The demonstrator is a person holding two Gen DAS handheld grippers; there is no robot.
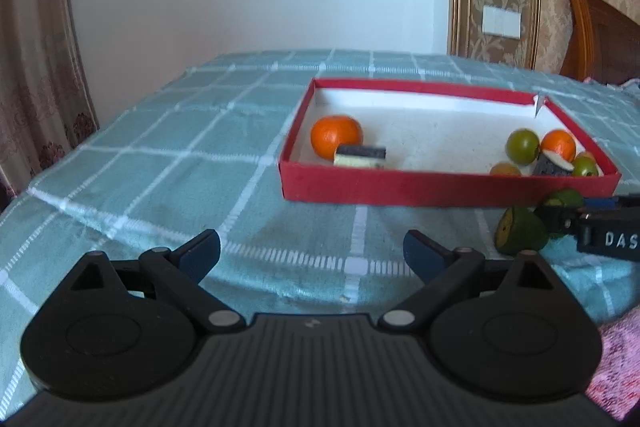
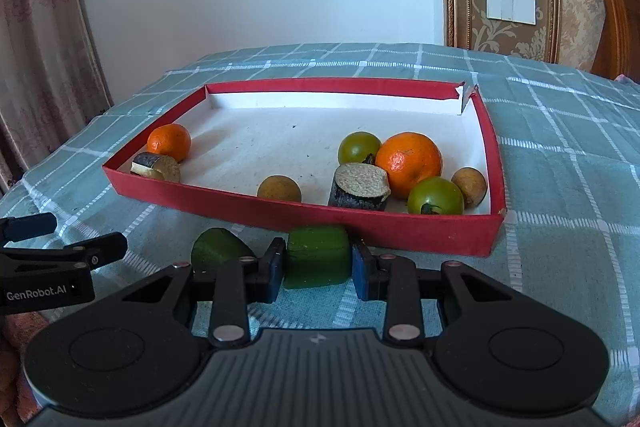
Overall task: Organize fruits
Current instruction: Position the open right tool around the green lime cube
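Right gripper [image 2: 318, 269] clamps green fruit piece [image 2: 317, 255].

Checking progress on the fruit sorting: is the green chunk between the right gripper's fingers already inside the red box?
No, the green chunk sits on the blanket in front of the red box.

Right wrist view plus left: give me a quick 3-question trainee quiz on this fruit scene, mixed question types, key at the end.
1. True or false: the right gripper has its fingers on either side of a green fruit piece outside the red box.
2. How many oranges lie in the red box? A) one B) two C) three
3. Fill in: the left gripper is ____ and holds nothing.

Key: 1 true; 2 B, one orange at the left end, one orange at the right; 3 open.
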